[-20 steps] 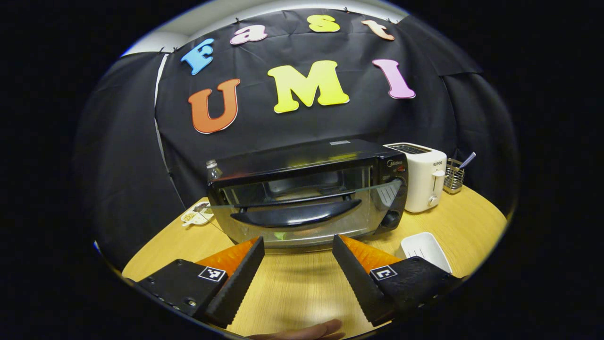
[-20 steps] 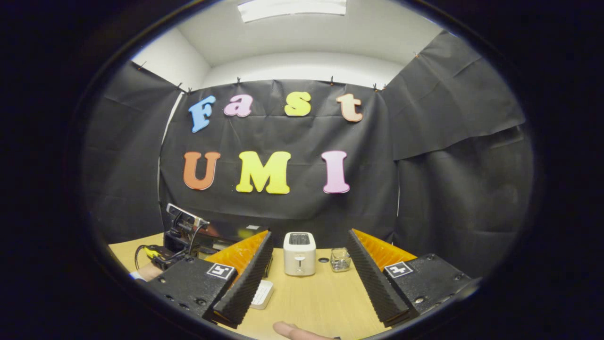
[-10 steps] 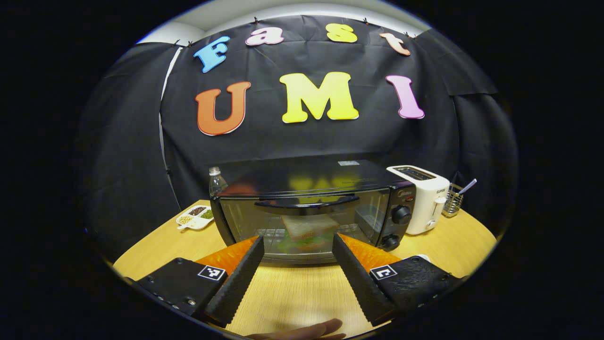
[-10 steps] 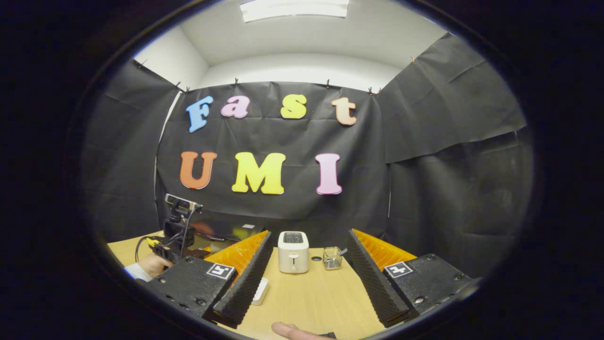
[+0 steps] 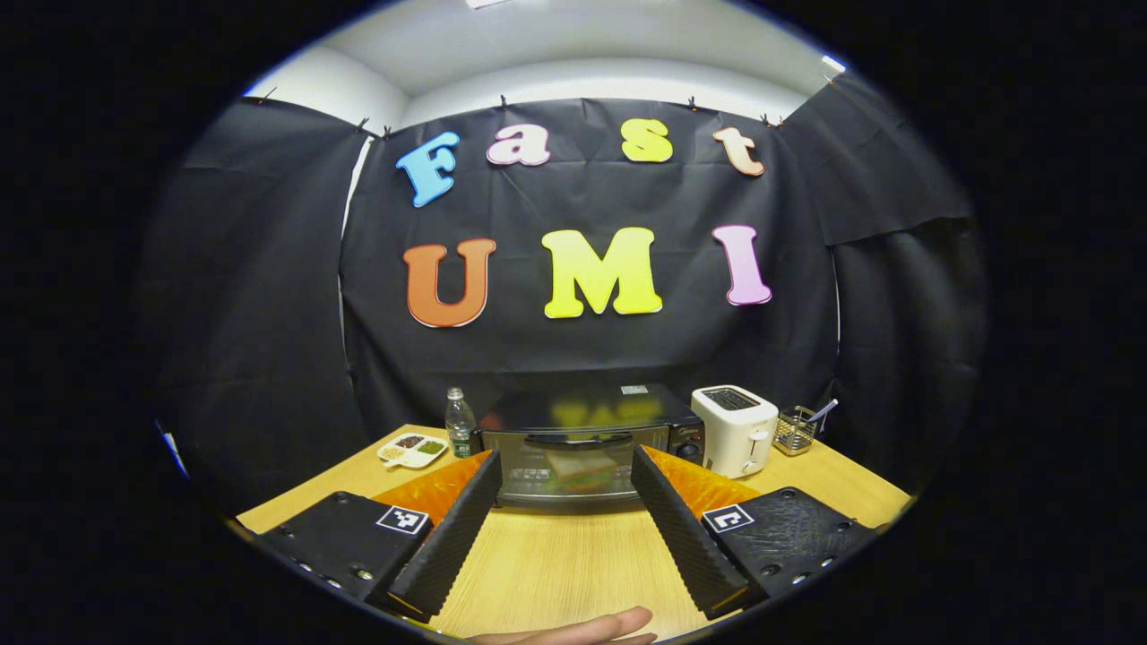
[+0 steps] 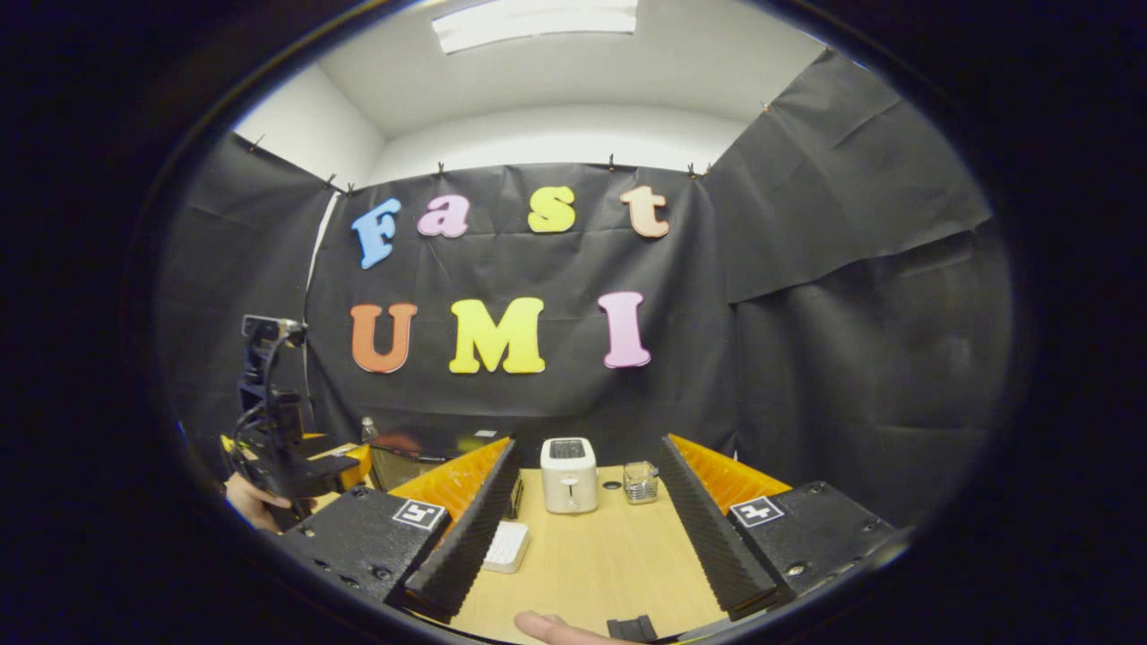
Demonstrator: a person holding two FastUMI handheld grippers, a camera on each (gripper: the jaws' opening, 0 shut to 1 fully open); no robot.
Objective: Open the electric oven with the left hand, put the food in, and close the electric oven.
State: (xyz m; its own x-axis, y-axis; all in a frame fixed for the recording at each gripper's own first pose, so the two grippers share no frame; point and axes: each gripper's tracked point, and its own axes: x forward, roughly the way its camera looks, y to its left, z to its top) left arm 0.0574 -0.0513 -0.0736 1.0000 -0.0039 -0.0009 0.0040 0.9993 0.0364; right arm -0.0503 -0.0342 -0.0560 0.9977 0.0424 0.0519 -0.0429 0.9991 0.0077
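Tongs — 2, left [image 5: 562, 515] and right [image 6: 587, 528] — both released; 1 oven [image 5: 587, 443] closed.

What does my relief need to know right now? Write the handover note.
Left tongs: open, empty, off the oven.
Right tongs: open, empty, over the table, facing the toaster.
Oven door is shut; the sandwich shows inside through the glass.
Done: opened, food in, closed.
Left: nothing visible, just rest both tongs.
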